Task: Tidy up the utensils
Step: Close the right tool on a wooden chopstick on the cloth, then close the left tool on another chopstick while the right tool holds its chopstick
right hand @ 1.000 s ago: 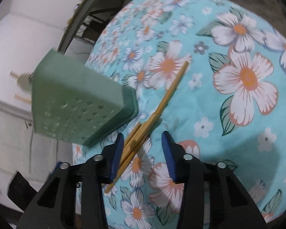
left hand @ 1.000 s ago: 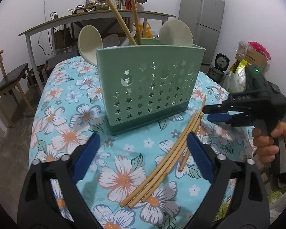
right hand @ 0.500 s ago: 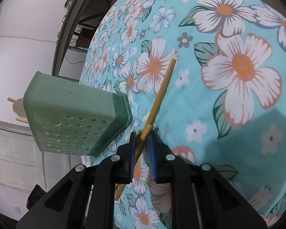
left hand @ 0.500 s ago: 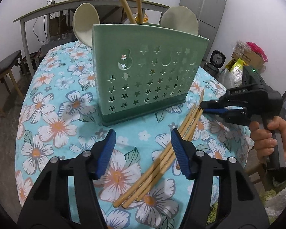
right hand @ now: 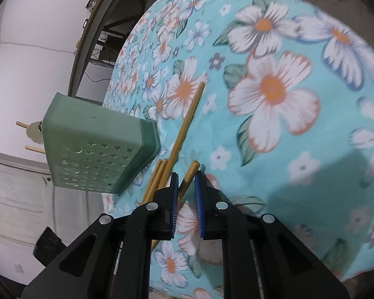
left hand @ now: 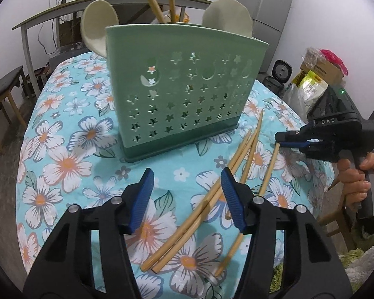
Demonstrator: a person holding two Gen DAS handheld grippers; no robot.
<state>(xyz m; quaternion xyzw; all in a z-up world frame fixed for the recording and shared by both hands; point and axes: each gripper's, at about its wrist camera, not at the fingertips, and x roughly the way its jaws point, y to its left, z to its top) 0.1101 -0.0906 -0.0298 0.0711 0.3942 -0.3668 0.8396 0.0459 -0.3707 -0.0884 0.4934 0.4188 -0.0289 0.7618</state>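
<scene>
Right wrist: chopstick (right hand: 190,174) clamped between right gripper (right hand: 187,178) fingers.

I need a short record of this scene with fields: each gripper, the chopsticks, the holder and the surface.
left gripper: open, above the cloth, holds nothing
right gripper: shut on one chopstick near its end
loose chopsticks: three lie on the cloth beside the holder
green holder: upright, star holes, two chopsticks and two pale spoons inside
floral tablecloth: turquoise, covers the table
</scene>
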